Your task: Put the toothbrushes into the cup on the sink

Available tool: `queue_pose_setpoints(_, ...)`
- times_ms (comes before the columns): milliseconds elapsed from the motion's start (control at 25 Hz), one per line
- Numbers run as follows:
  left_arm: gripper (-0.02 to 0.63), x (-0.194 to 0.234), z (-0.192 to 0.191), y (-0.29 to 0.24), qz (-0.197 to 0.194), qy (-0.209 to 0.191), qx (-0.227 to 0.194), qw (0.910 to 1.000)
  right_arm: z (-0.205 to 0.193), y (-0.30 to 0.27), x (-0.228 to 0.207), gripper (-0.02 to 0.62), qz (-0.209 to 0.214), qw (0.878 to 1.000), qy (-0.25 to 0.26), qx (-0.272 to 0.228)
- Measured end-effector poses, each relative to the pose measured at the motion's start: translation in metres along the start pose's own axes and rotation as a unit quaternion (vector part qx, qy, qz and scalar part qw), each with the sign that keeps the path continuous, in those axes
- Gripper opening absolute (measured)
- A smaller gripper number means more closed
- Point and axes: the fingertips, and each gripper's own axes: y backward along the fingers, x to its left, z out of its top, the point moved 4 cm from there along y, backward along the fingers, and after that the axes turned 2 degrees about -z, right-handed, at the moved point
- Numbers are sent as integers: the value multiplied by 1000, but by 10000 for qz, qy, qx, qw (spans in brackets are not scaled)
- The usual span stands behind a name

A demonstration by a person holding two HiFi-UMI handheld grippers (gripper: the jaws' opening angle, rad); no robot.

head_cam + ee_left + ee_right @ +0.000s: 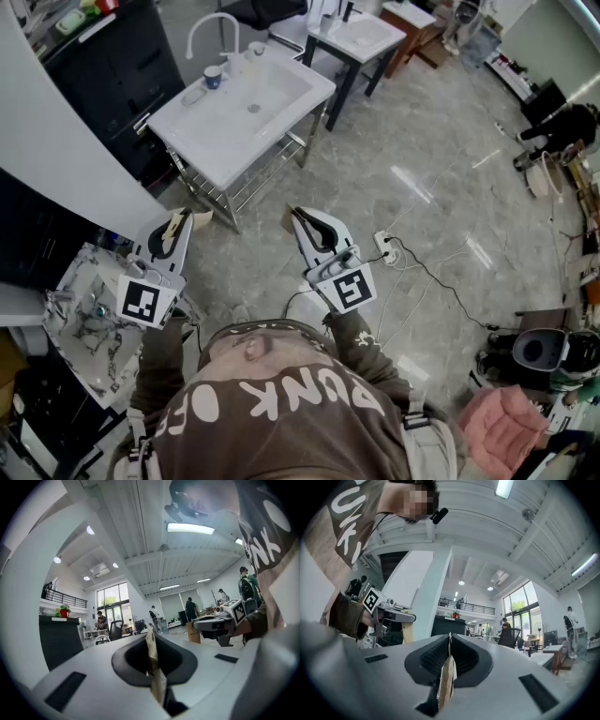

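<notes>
The white sink stands on a metal frame ahead of me, across the floor, with a curved white faucet at its back. A small blue-and-white cup sits on the sink's back rim, with a pale item beside it that is too small to identify. No toothbrush can be made out. My left gripper and right gripper are held at waist height, well short of the sink. Both are shut with nothing between the jaws. Each gripper view looks across the room: left gripper, right gripper.
A second white sink table stands farther back. A black cabinet is left of the sink. A cluttered table is at my left. A power strip with cables lies on the floor at right, with a pink cushion beyond.
</notes>
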Motion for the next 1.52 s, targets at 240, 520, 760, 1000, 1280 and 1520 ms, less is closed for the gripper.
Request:
queue_pose_setpoints(240, 5, -1, 1, -5, 7, -3, -4, 10000, -1, 0, -4, 25, -1, 10000, -8, -10)
queue_pose_setpoints(520, 5, -4, 2, -12, 24, 62, 18, 10000, -2, 2, -9, 28, 130, 9998, -125, -83)
queue_pose_setpoints(760, 5, -10, 5, -22, 30, -17, 54, 10000, -2, 6, -19, 28, 136, 9998, -56, -133)
queue_pose_setpoints(1000, 5, -28, 16, -39, 106, -106, 80, 9999, -1, 21, -40, 28, 165, 9997, -39, -179)
queue_pose_setpoints(1280, 5, -65, 23, -51, 225, -108, 93, 9996, -1, 52, -61, 28, 304, 9994, -50, -185)
queue_pose_setpoints(1520, 5, -83, 23, -68, 208, -109, 205, 9995, 0, 63, -82, 28, 300, 9991, -64, -305)
